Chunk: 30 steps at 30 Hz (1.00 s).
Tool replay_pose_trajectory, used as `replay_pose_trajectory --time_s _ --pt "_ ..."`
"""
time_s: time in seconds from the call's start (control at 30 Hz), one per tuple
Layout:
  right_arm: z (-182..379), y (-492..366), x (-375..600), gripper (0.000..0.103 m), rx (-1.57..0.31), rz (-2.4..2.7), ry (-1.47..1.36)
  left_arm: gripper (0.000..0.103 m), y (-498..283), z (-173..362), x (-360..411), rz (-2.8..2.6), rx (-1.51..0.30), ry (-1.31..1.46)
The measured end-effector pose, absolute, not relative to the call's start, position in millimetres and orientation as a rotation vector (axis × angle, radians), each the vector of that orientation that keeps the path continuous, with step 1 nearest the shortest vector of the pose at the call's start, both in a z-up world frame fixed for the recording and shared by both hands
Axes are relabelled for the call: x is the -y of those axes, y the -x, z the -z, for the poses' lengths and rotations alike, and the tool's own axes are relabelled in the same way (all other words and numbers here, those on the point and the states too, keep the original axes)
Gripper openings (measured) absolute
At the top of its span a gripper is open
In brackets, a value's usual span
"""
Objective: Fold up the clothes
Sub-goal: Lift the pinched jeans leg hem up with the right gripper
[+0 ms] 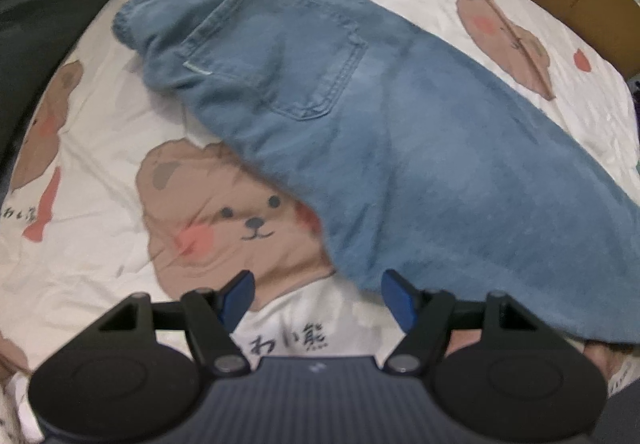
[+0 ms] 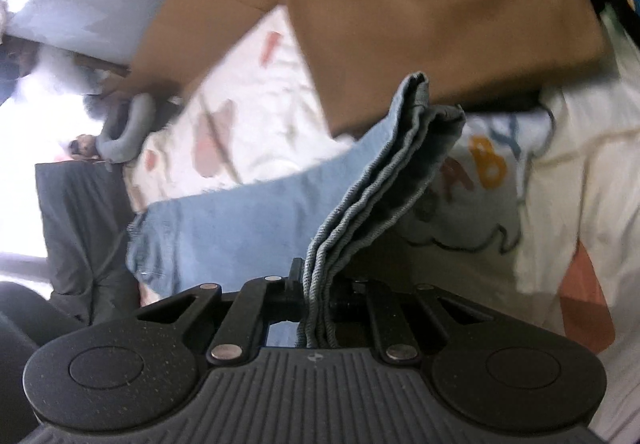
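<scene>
Left wrist view only: I see the bed (image 1: 92, 132), bear-print sheet, with the blue jeans (image 1: 360, 116) spread diagonally across its middle, back pocket up. My left gripper (image 1: 318, 294) hangs wide open, empty. Right wrist view only: my right gripper (image 2: 318, 296) clamps the jeans' bunched hem layers.

Each hand-held gripper, left (image 1: 318, 294) and right (image 2: 316, 284), is built of matte black linkage bars pinned with silver rivets, round black discs, a ribbed grey body; blue pads (image 1: 396, 296) are fitted on the left.
</scene>
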State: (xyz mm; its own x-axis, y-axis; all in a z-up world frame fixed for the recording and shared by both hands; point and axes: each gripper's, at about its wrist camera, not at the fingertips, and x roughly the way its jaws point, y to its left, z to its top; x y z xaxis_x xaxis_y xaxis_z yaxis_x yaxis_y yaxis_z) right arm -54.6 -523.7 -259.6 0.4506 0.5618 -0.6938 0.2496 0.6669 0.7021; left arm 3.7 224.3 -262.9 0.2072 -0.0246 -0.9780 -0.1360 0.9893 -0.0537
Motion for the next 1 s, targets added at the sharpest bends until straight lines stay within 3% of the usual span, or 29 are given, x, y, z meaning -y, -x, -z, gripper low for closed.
replay_pose_trajectory --time_s 0.5,1.0 --pt "153.7 46.5 534.8 0.009 -0.983 -0.26 -0.951 0.073 -47.9 268.4 -180.7 0.062 -1.319 0.09" --pt "71.7 16.7 553.5 0.009 -0.932 -0.257 -0.83 0.073 -81.2 281.4 -140.7 0.242 -1.308 0.087"
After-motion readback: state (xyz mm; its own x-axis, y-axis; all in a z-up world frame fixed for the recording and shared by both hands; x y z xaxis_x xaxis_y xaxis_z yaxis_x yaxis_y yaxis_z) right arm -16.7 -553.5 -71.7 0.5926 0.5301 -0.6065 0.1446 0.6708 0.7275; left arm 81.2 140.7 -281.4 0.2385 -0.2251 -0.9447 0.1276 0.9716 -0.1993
